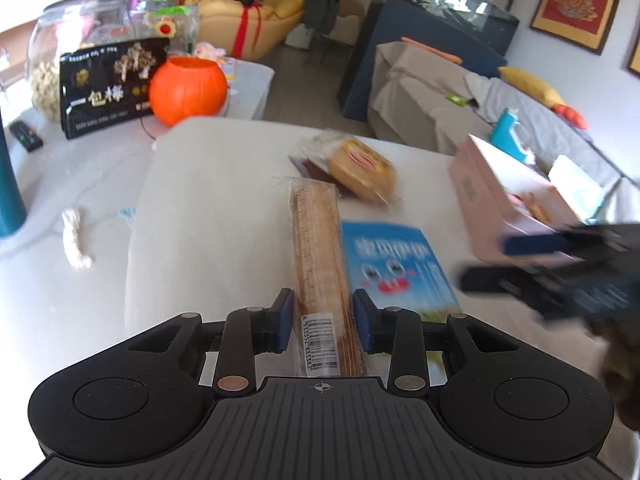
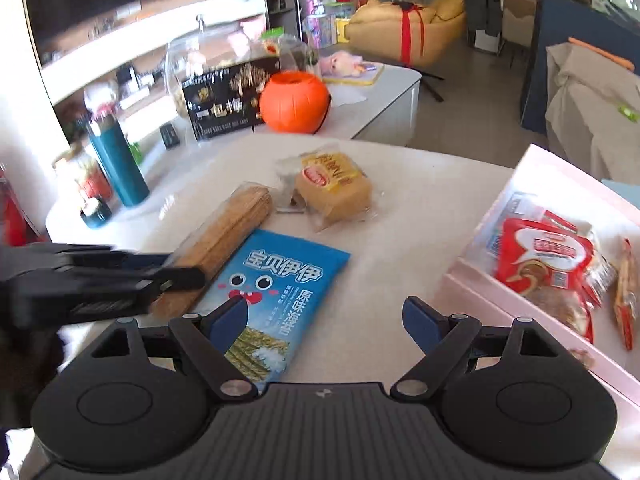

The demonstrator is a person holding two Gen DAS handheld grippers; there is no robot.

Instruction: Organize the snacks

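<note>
The left hand-held gripper (image 1: 323, 318) was down over the near end of the cracker sleeve (image 1: 318, 248), a long clear pack with a barcode label, lying on the white tabletop (image 1: 208, 208). Its blue pads (image 1: 286, 318) sat narrow on either side of the sleeve; the right one looked to be against the wrapper, the left one seemed to have a sliver of gap, so I couldn't tell if it was really gripping.

Just beside the sleeve, on its right, lay the blue seaweed pack (image 2: 276, 292) with the cartoon face, flat on the tabletop and touching or nearly touching the sleeve along one edge. Further back was a yellow cake (image 2: 334, 188) in clear wrap, partly on top of some smaller dark packet (too blurred to say what).

The right hand-held gripper (image 2: 326, 320) was spread wide with nothing between its pads, hovering over the near corner of the seaweed pack and the bare tabletop.

Off to the right stood the pink box (image 2: 516, 196), open, with a red-and-white snack bag (image 2: 548, 260) and another thin pack already inside.

At the back of the tabletop: an orange pumpkin bucket (image 2: 294, 102), a black box (image 2: 224, 100) with gold print, a glass jar and a teal bottle (image 2: 118, 160).
</note>
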